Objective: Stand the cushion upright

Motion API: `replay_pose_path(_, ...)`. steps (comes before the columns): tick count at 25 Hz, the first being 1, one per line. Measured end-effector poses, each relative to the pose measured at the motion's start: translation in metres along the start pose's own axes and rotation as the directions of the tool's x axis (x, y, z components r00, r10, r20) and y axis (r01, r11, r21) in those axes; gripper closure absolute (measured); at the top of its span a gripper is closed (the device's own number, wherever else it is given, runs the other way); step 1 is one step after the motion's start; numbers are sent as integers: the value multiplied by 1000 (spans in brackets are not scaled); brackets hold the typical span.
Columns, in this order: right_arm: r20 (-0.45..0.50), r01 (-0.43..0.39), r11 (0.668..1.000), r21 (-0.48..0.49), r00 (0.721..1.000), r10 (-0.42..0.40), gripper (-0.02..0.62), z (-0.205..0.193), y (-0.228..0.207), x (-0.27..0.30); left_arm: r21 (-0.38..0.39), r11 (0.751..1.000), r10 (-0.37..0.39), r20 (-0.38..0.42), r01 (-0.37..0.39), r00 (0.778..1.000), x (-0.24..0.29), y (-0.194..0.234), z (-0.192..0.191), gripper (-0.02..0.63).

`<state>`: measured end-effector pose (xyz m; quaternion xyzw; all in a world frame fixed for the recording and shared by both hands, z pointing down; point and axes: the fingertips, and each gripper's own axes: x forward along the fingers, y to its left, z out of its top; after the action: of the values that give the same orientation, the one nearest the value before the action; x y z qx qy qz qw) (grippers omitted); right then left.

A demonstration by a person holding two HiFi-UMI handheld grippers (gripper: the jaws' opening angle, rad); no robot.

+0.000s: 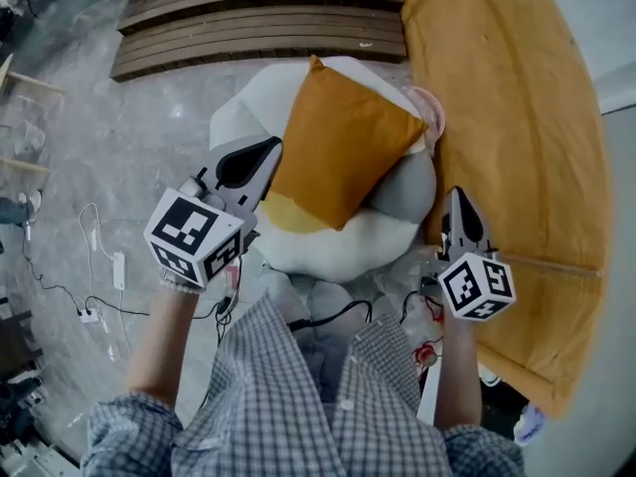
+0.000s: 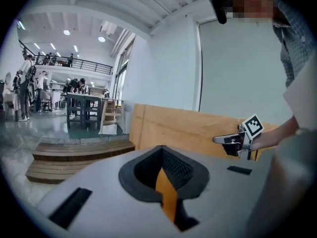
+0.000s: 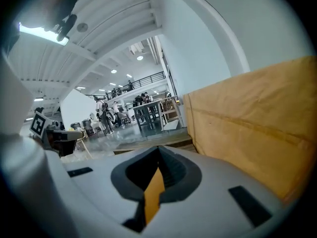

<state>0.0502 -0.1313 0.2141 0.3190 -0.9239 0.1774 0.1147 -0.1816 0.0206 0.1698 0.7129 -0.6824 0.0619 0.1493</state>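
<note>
The orange cushion (image 1: 343, 142) lies propped at a slant on a white round seat (image 1: 338, 248), with one corner pointing away from me. My left gripper (image 1: 266, 155) hovers by the cushion's left edge, jaws shut, and I see no fabric caught between them. In the left gripper view its closed jaws (image 2: 162, 155) point level into the room, not at the cushion. My right gripper (image 1: 457, 199) is to the right of the seat, apart from the cushion, also shut with nothing in it (image 3: 158, 155). Each gripper view shows the other gripper off to the side.
A grey pillow (image 1: 409, 185) sits under the cushion's right side. A big orange-covered sofa (image 1: 507, 117) fills the right. Wooden slatted steps (image 1: 258, 13) lie beyond the seat. Cables and a power strip (image 1: 99, 286) trail on the floor at left. People stand at tables (image 2: 79, 100) far off.
</note>
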Motion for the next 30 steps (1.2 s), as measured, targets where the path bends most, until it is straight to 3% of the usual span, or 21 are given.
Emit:
replay_pose_path(6,17,-71,997,-15,997,72,589,21,29,-21,-67,997,44,74,-39,996,-43,-13,5,598)
replay_pose_path(14,34,-118,989,-93,992,121,589,27,53,-37,-112,991,78,68,-70,995,-71,-33,-23,598)
replay_pose_path(24,5,-186,977,-103,982,187,589,11,72,-39,-119,988,107,66,-99,992,-83,-46,-30,598)
replay_pose_path(30,0,-199,966,-166,979,202,589,9,81,-40,-141,985,107,59,-97,993,-85,-48,-33,598)
